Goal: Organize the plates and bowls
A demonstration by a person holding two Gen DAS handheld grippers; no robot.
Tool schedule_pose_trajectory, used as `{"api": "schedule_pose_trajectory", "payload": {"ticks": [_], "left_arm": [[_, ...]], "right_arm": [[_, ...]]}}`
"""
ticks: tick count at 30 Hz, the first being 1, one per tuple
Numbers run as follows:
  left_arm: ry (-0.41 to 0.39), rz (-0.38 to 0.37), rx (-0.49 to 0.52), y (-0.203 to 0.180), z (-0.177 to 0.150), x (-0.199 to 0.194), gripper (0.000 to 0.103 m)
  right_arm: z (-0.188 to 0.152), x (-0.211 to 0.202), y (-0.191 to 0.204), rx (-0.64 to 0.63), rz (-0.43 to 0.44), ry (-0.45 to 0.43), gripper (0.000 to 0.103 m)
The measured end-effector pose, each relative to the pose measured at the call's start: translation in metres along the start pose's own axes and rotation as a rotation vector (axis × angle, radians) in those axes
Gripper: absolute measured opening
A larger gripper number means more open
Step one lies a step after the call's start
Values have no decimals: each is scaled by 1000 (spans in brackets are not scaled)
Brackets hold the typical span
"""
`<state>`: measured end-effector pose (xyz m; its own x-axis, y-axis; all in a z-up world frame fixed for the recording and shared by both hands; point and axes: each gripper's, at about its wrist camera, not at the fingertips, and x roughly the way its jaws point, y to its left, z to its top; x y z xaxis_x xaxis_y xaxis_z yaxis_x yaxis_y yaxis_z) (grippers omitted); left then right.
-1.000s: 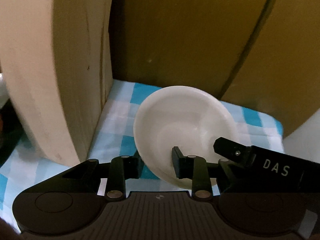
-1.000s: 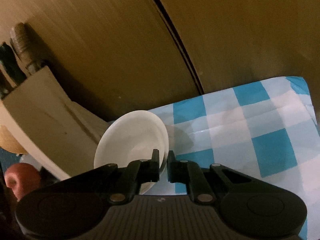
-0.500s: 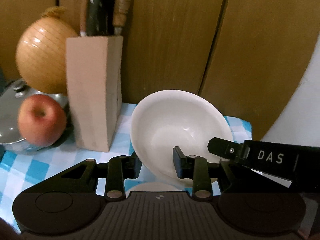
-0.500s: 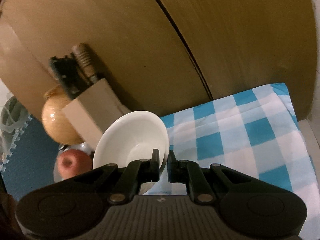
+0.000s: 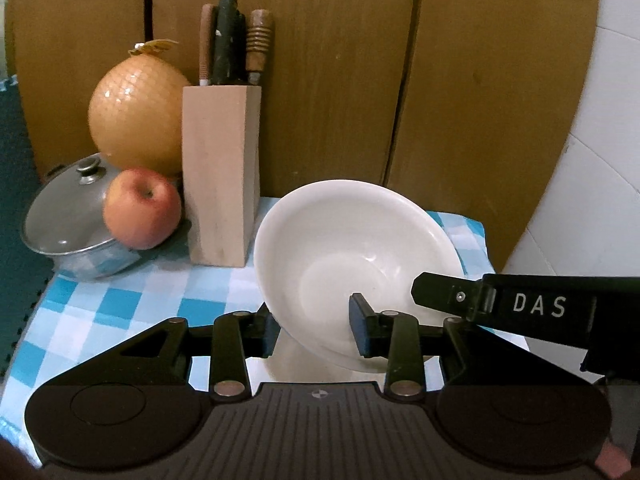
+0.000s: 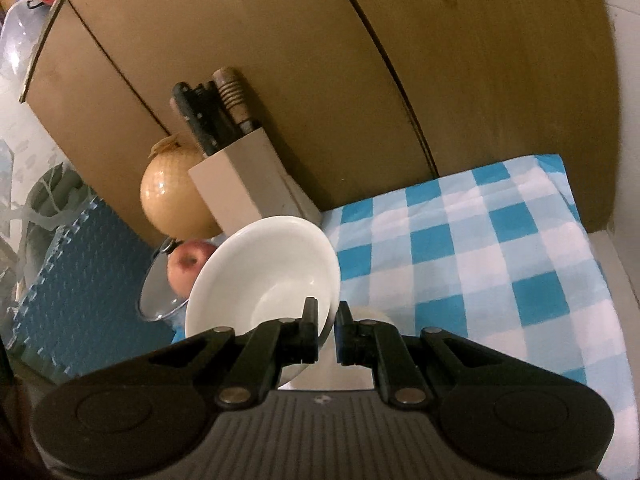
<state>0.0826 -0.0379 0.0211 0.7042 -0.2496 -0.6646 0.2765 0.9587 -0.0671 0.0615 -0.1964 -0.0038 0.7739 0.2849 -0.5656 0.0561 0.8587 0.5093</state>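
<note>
A white bowl (image 5: 356, 256) is held tilted above the blue-checked cloth (image 5: 132, 300). My right gripper (image 6: 327, 330) is shut on the bowl's rim (image 6: 264, 276); it shows as a black finger marked DAS in the left wrist view (image 5: 440, 292). My left gripper (image 5: 314, 332) is open, its jaws either side of the bowl's lower edge, one inside the bowl, neither clearly clamped. A second white dish (image 5: 296, 364) lies just below the bowl, mostly hidden; it also shows in the right wrist view (image 6: 372, 316).
A wooden knife block (image 5: 220, 168) stands at the back next to a netted yellow melon (image 5: 136, 108), a red apple (image 5: 142, 208) and a lidded steel pot (image 5: 72, 216). Brown wooden panels (image 5: 340, 80) close the back. The checked cloth (image 6: 500, 264) spreads to the right.
Both grippers and the bowl have pulled back and risen away from the knife block. The melon, apple and pot have come into view. The right gripper's hold on the rim is unchanged.
</note>
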Motion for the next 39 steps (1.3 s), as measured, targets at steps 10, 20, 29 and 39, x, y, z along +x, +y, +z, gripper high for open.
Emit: {"api": "schedule_pose_trajectory", "payload": {"ticks": [10,20,29,39], "left_arm": [[-7,25,50,-2,-20,-19,48],[47,31,75,-3,-32,-9,48],[105,23,51,5,-34,10,48],[157,92,11,30,-33,47,53]], "right_arm": [[-24,-13,6,-21,14,30,6],[-33,-4,0,-25,-10,79,6],[-37,12,-3,-31,-45,114,6],[-32,38,-22,-29,-155,88,9]]}}
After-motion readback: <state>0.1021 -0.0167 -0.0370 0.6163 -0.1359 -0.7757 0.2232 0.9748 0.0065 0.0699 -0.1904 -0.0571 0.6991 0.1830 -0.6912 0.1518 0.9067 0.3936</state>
